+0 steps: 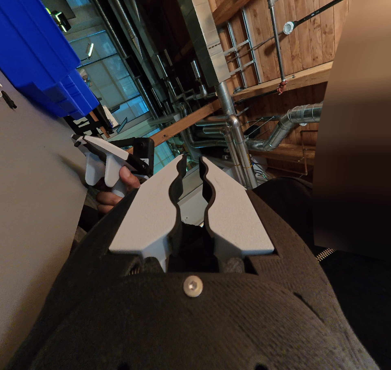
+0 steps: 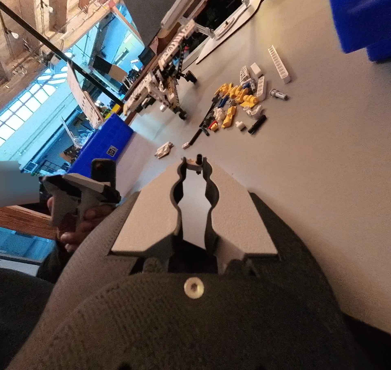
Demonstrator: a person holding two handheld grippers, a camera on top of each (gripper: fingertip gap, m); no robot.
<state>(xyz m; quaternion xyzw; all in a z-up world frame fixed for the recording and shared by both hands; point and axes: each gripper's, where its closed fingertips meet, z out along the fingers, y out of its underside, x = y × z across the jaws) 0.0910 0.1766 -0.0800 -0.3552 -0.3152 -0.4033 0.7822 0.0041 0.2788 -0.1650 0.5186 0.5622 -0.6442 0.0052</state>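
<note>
— Pale grey plastic, right at the tips: what is it?
— A small light piece [image 2: 191,165] with a black pin [image 2: 199,159] through it. The right gripper [image 2: 193,163] pinches it, its jaws pressing on either side, and the pin sticks out just past the tips, clear of the counter [image 2: 306,190].
— And just beyond the jaws?
— A white part [image 2: 164,149] lies to their left, beside a black axle [image 2: 195,136]. Farther ahead and to the right is a heap of yellow, white and black parts [image 2: 237,101]. Beyond that stands a half-built model [image 2: 160,84], and far left a blue bin [image 2: 105,146].
— The left gripper [image 1: 192,156]?
— Its jaws are slightly spread with nothing between them. They tilt upward, away from the counter, toward silver ducts [image 1: 292,118] and wooden ceiling boards [image 1: 296,32].
</note>
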